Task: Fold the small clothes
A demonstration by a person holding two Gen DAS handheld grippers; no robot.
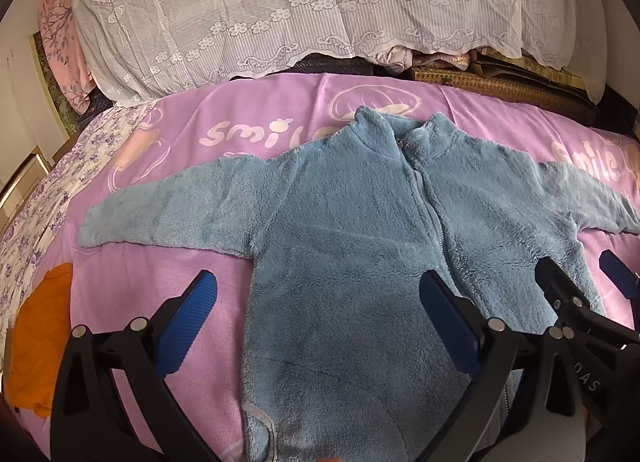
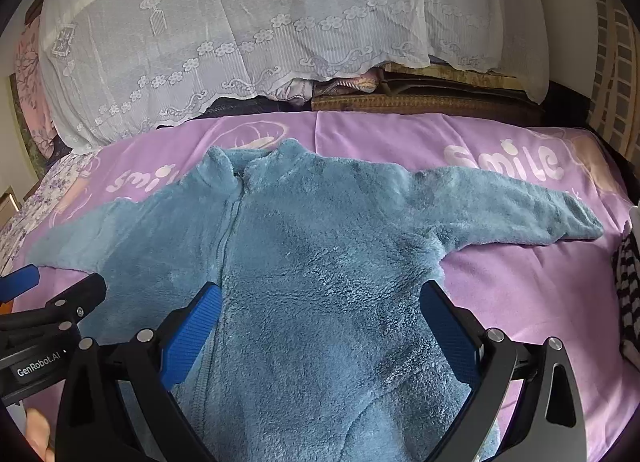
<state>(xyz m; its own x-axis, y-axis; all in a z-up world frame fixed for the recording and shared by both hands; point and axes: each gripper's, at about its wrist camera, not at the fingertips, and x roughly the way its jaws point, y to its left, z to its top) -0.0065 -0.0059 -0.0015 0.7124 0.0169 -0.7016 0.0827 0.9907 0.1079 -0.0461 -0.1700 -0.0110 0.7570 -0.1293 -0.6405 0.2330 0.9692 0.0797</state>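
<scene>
Nearest: left gripper held low over the lower body of the garment, blue-padded fingers spread wide, nothing between them. Right gripper beside it, fingers likewise wide apart and empty, poised over the right half of the garment's body. Each gripper shows at the edge of the other's view.

Blue fleece jacket lies flat, front up, on the purple blanket. Zipper runs up the centre to the stand-up collar, which points away from the grippers. Both sleeves stretched out to the sides; left sleeve ends near the blanket's floral edge, right sleeve reaches toward the far right of the bed.

Orange cloth sits bunched at the left of the blanket, well apart from the jacket. A black-and-white striped item shows at the right edge.

Blanket carries white "smile" lettering beyond the sleeves.

Farthest: a white lace cover draped over a bulky pile behind the bed.
</scene>
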